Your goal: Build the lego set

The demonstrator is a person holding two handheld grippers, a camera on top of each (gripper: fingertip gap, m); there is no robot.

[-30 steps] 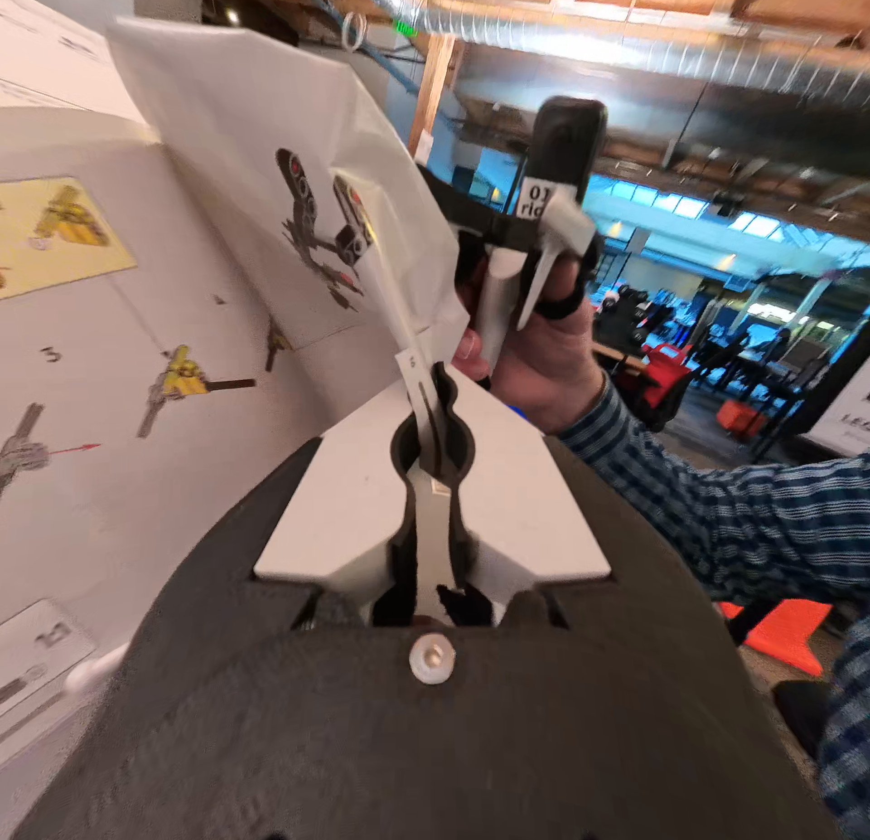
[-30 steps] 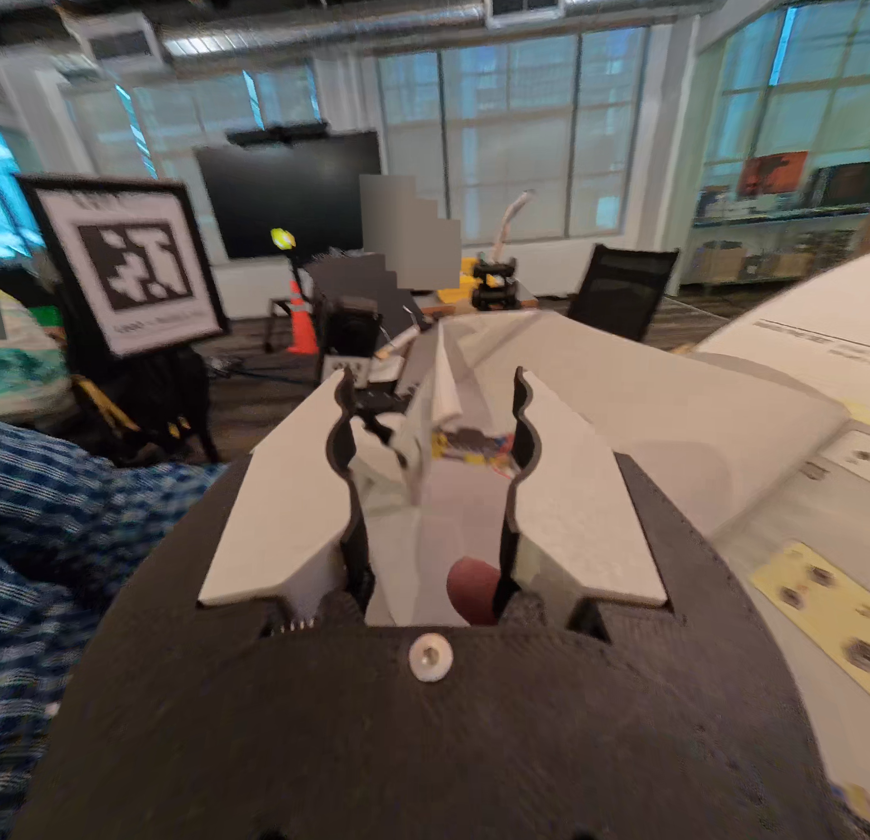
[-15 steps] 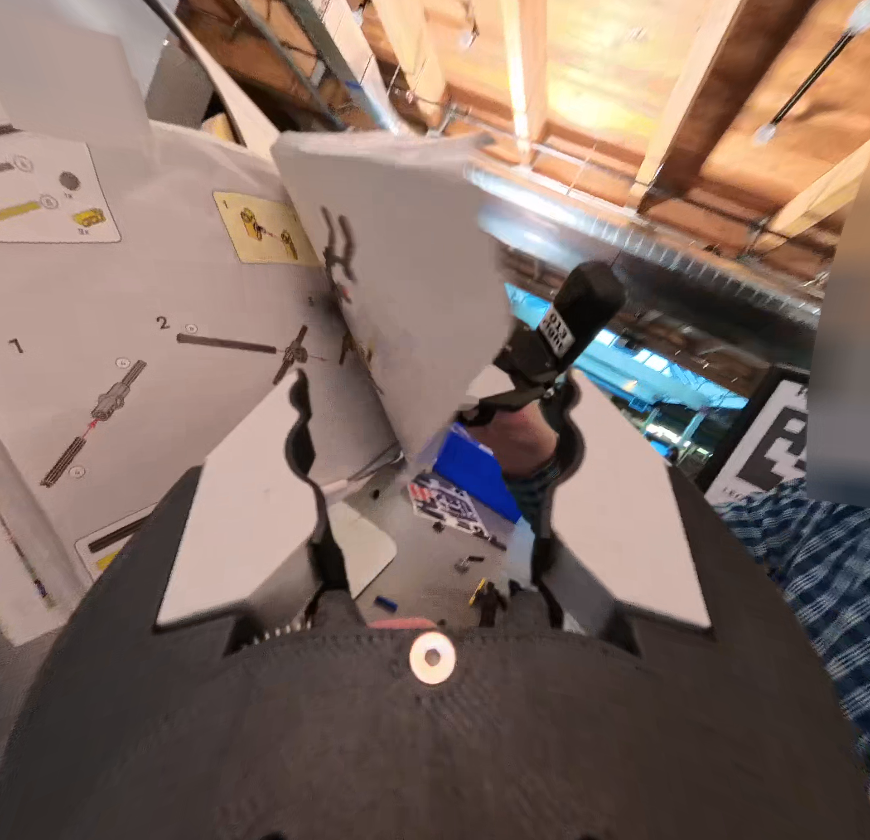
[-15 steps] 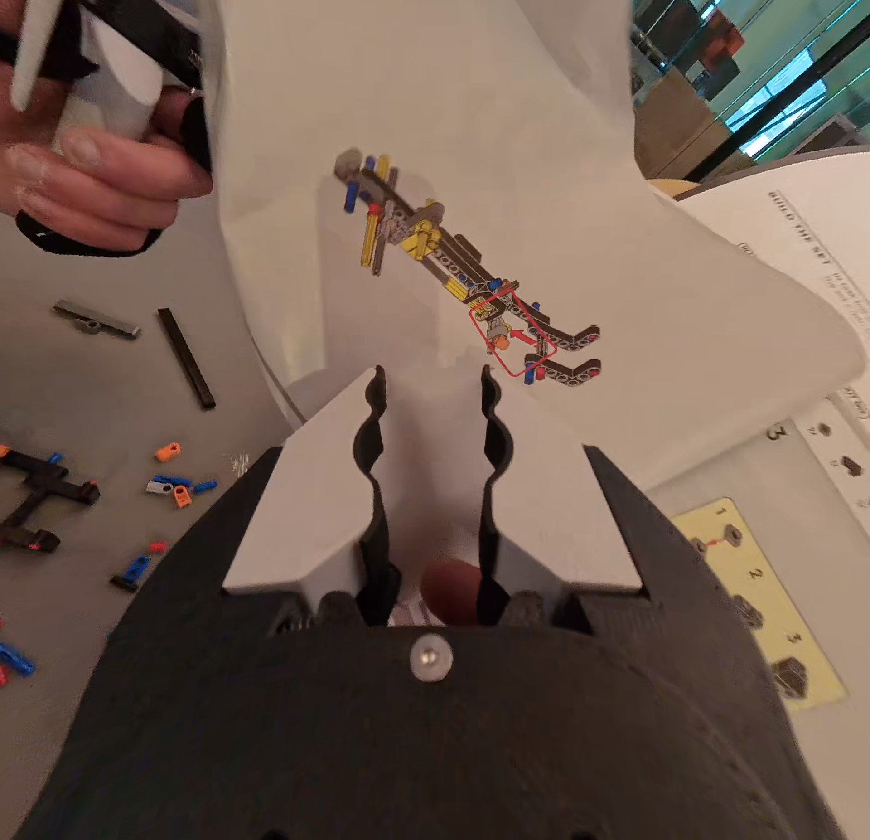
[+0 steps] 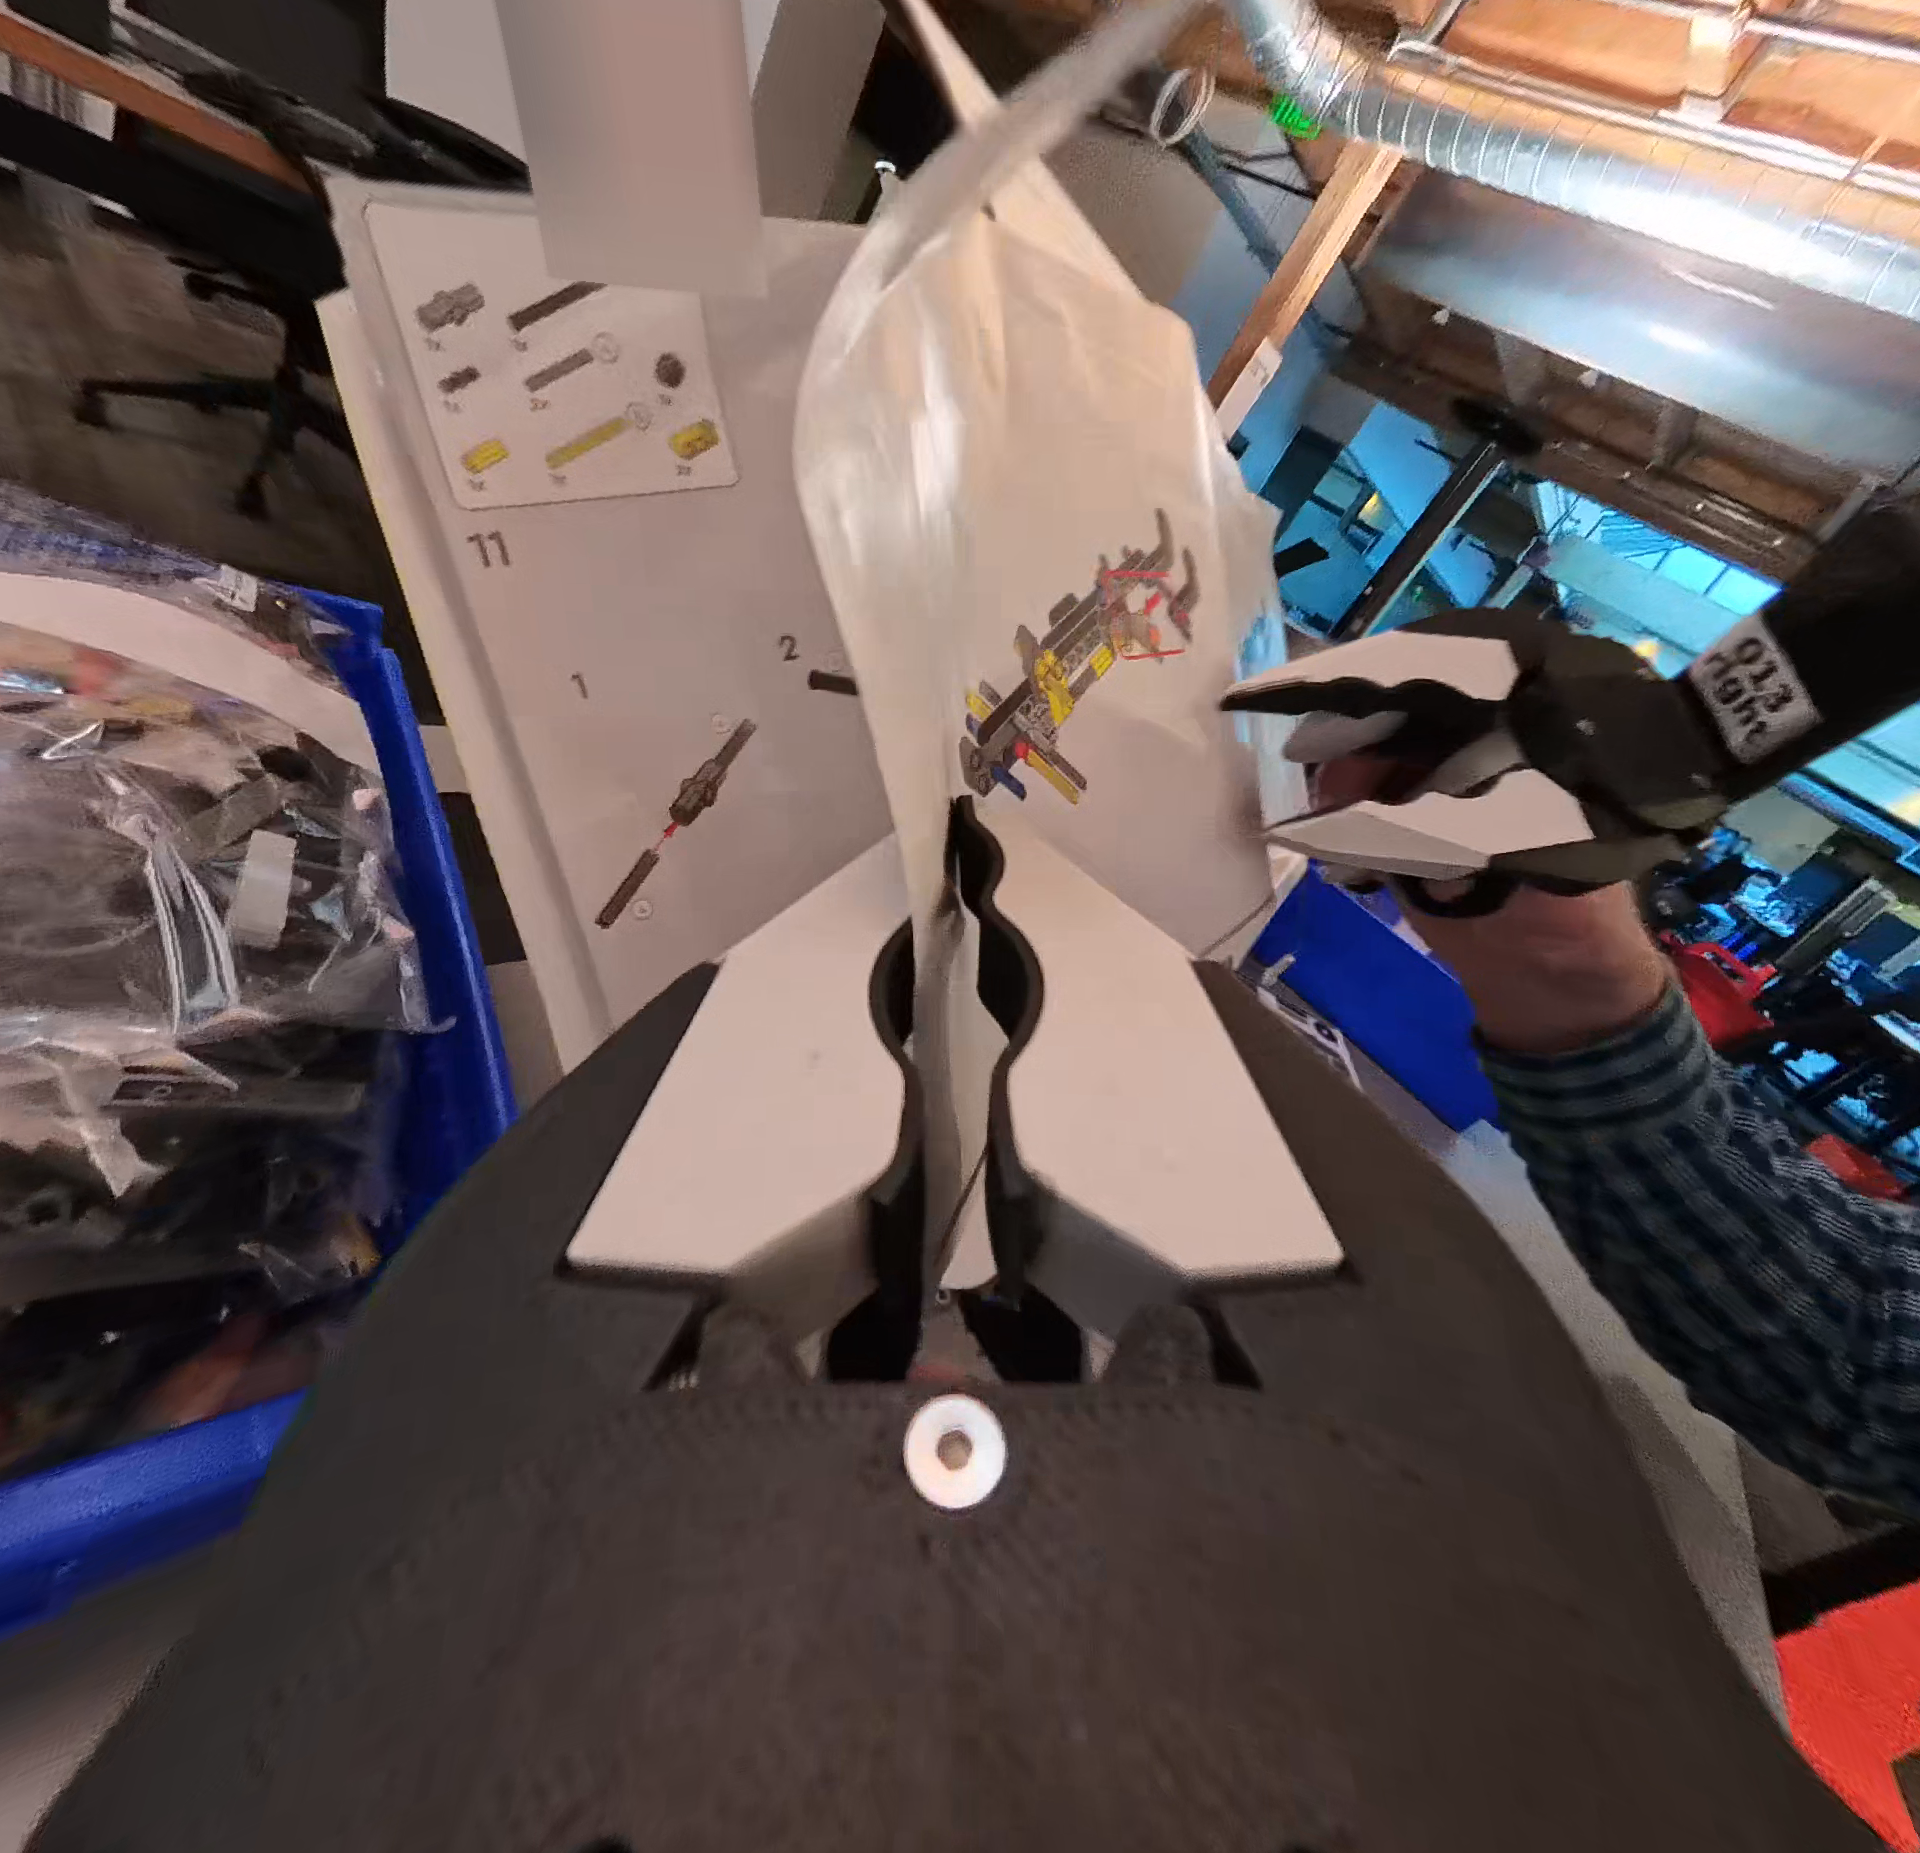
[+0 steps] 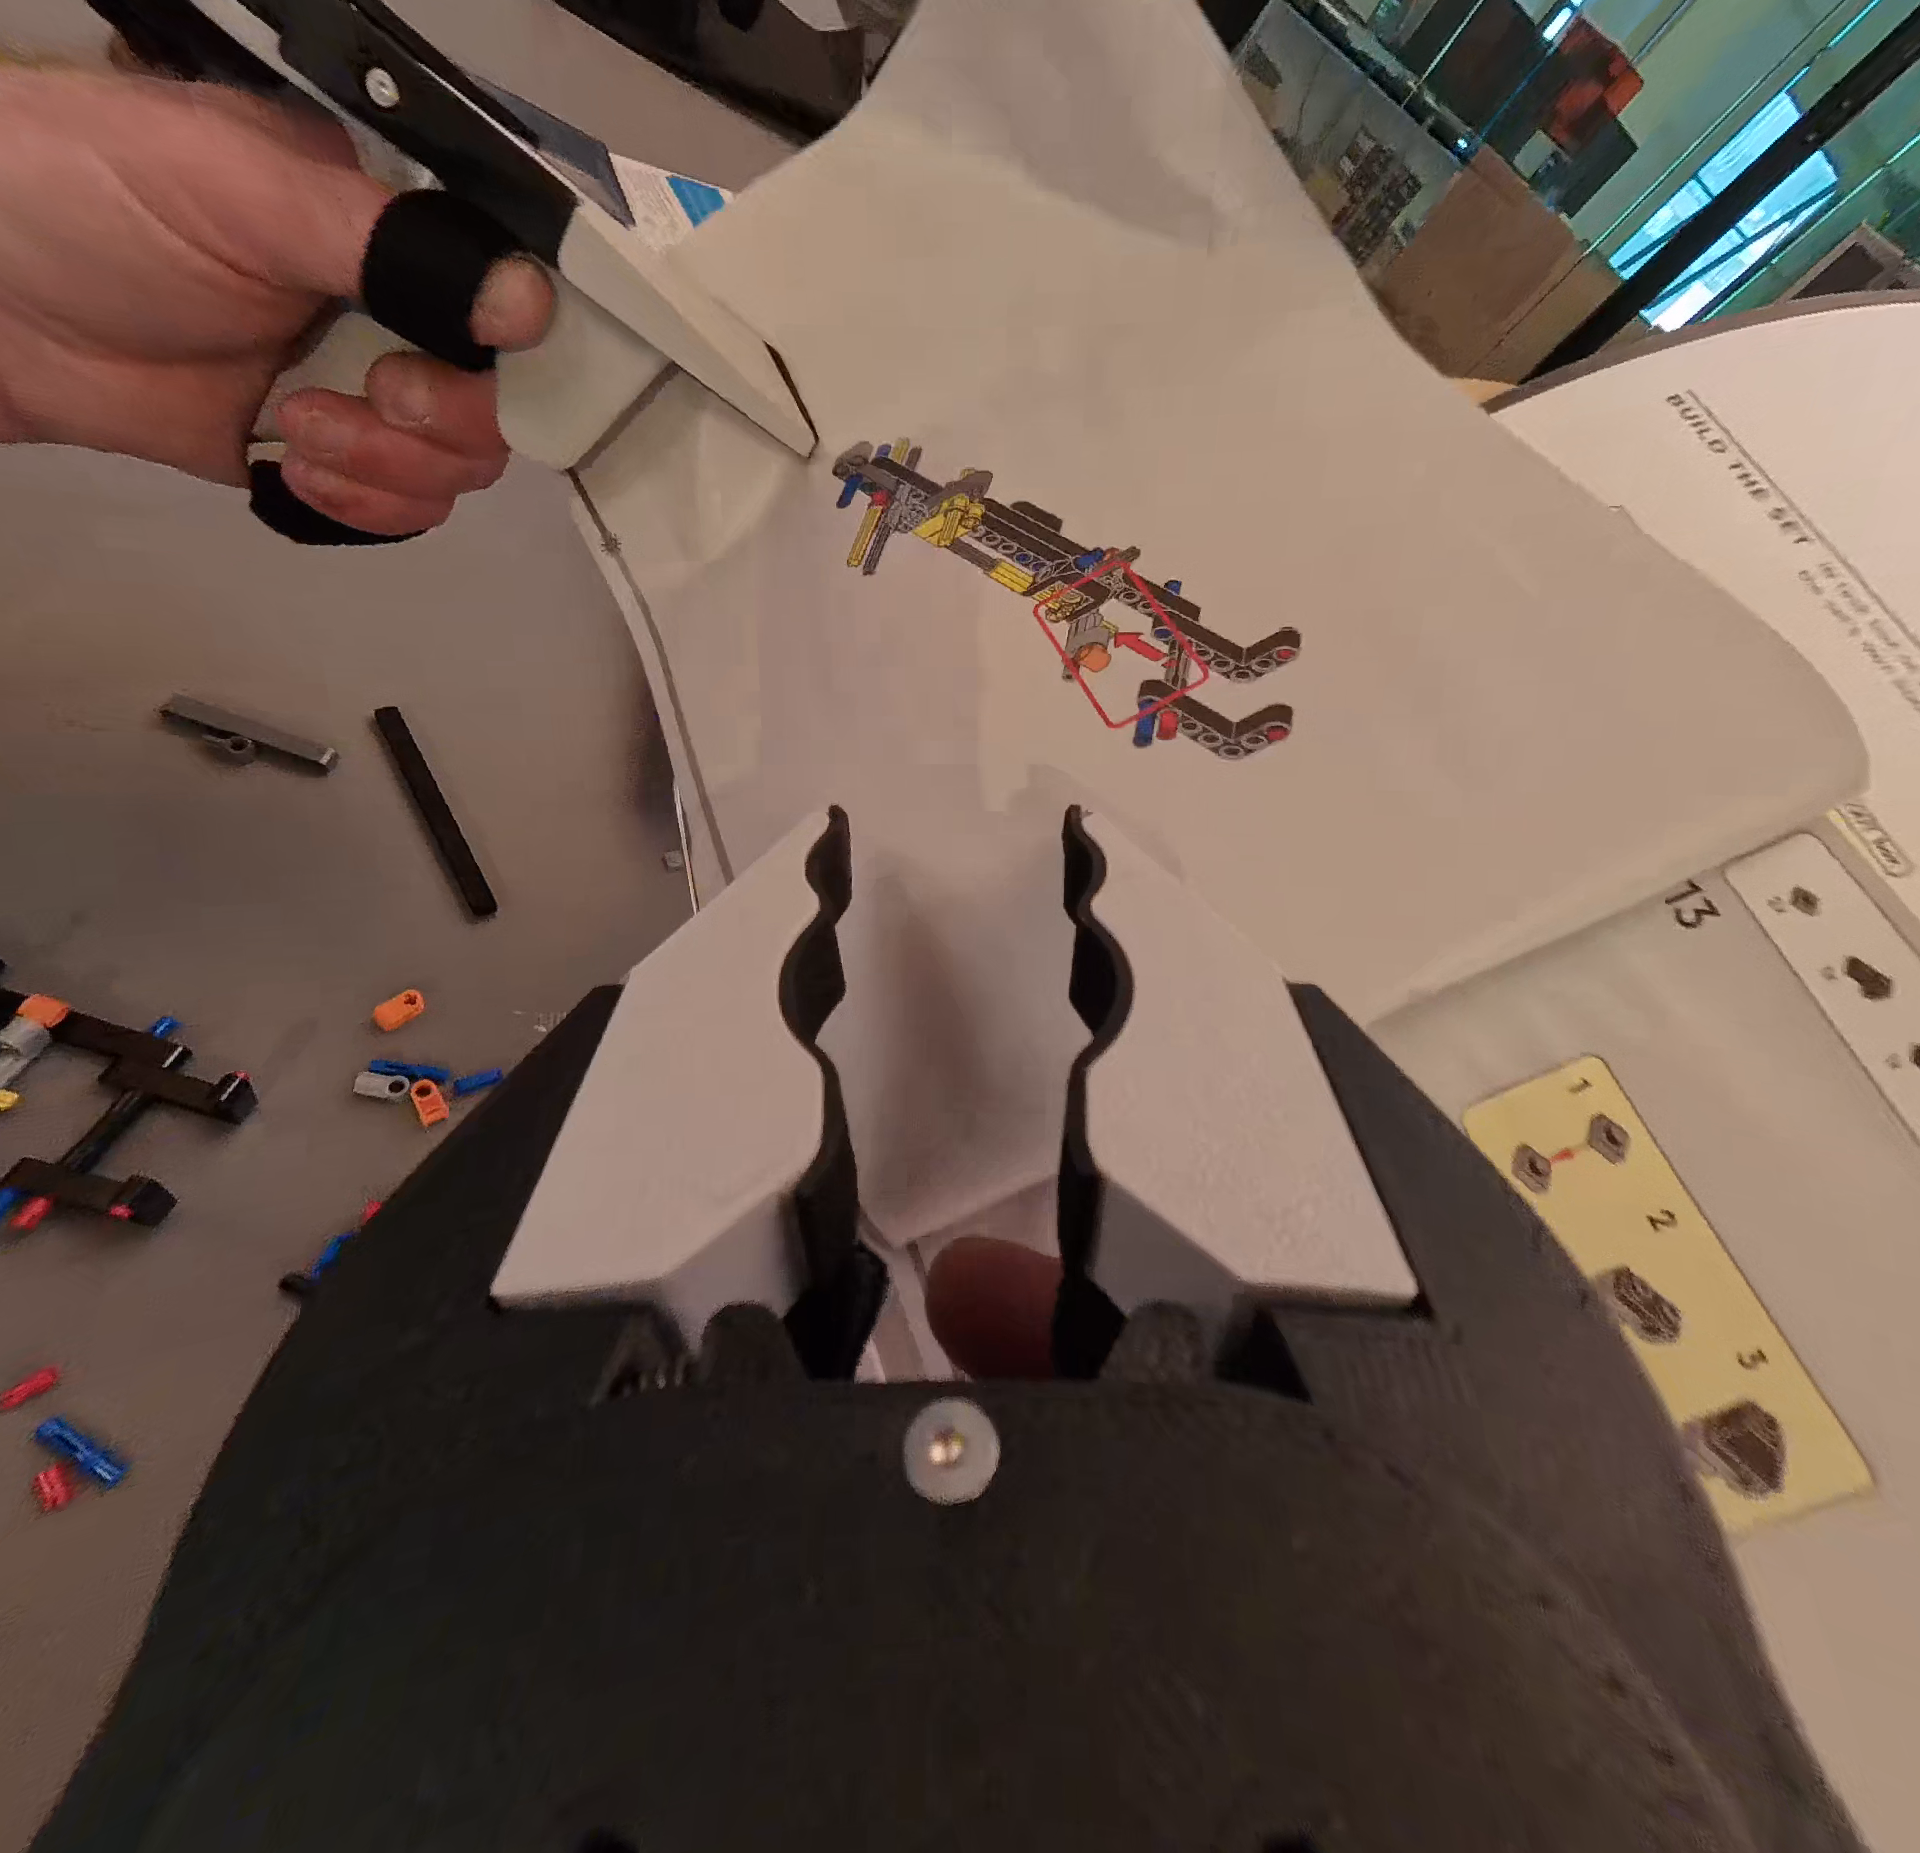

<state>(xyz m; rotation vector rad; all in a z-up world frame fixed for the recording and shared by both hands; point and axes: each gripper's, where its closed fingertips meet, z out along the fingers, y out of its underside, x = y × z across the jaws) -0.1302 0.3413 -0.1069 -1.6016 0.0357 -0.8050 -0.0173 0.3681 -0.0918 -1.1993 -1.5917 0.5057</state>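
Observation:
The instruction booklet lies open on the grey table. One page printed with a build picture is lifted and curls up. My left gripper is shut on that page's lower edge; in the right wrist view it pinches the page near the printed model. My right gripper is open and empty, with the page just beyond its fingertips; in the left wrist view it stands open at the page's right edge. A partly built black lego frame lies at the left.
Loose small blue, orange and red lego pieces lie scattered on the table, with a black axle and a grey beam. A blue bin holding bagged parts stands on the left. The grippers' ends are close to 12 cm from one another. The black axle is about equally far from each gripper, around 25 cm.
My left gripper, open half a second ago, has shut on the lifted page's edge. My right gripper has stayed open and dropped from facing the room to facing the page and table.

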